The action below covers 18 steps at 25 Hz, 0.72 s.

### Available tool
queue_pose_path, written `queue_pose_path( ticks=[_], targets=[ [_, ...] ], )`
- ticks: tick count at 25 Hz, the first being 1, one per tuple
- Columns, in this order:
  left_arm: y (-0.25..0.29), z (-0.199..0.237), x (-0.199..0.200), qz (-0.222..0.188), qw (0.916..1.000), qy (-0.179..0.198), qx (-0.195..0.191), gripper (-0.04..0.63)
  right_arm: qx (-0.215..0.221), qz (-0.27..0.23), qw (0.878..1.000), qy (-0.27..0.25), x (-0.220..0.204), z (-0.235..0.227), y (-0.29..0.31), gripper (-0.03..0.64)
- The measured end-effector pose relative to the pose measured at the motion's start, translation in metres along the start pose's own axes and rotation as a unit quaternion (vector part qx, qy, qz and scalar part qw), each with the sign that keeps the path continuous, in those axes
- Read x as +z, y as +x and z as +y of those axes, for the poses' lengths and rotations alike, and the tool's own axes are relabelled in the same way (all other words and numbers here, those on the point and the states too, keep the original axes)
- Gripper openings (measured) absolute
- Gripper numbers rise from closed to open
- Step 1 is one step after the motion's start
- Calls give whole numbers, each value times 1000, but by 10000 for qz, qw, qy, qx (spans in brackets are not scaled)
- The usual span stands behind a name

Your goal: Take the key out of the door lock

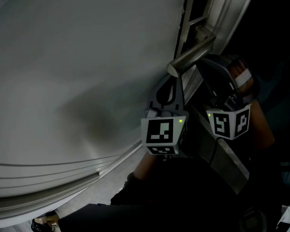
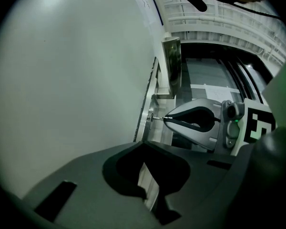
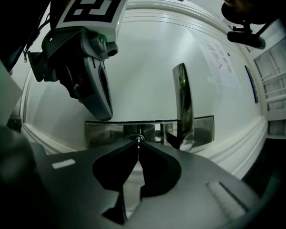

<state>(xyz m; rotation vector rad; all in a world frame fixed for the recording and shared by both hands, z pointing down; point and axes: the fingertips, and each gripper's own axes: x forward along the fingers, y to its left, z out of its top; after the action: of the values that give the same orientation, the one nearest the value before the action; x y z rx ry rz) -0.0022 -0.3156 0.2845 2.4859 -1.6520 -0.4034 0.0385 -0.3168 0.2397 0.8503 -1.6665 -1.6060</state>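
A dimly lit indoor doorway; whether home or office cannot be told. It shows a plain white door (image 1: 63,57) with a moulded edge, a metal lever handle (image 1: 191,57), a shiny lock plate (image 3: 101,133) and a white panelled frame (image 2: 219,25)

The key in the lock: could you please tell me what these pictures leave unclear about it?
Right gripper view: only a sliver of the key shows between the right gripper's shut jaws; its head is covered.
Left gripper view: key too small; its depth in the lock cannot be told.
Head view: key hidden in shadow beneath the door handle.
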Motion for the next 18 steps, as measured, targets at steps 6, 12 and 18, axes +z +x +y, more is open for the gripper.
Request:
queue_pose_path(
  ticks=[6, 12, 18],
  targets=[
    [2, -3, -1, 31, 10000, -20, -32, 0, -3, 4, 10000, -42, 0, 1, -1, 12],
    [3, -3, 0, 19, 10000, 25, -18, 0, -19, -18, 10000, -55, -1, 1, -1, 12],
    [2, -1, 1, 16, 10000, 42, 4, 0, -14, -11, 10000, -76, 0, 1, -1, 12]
  ],
)
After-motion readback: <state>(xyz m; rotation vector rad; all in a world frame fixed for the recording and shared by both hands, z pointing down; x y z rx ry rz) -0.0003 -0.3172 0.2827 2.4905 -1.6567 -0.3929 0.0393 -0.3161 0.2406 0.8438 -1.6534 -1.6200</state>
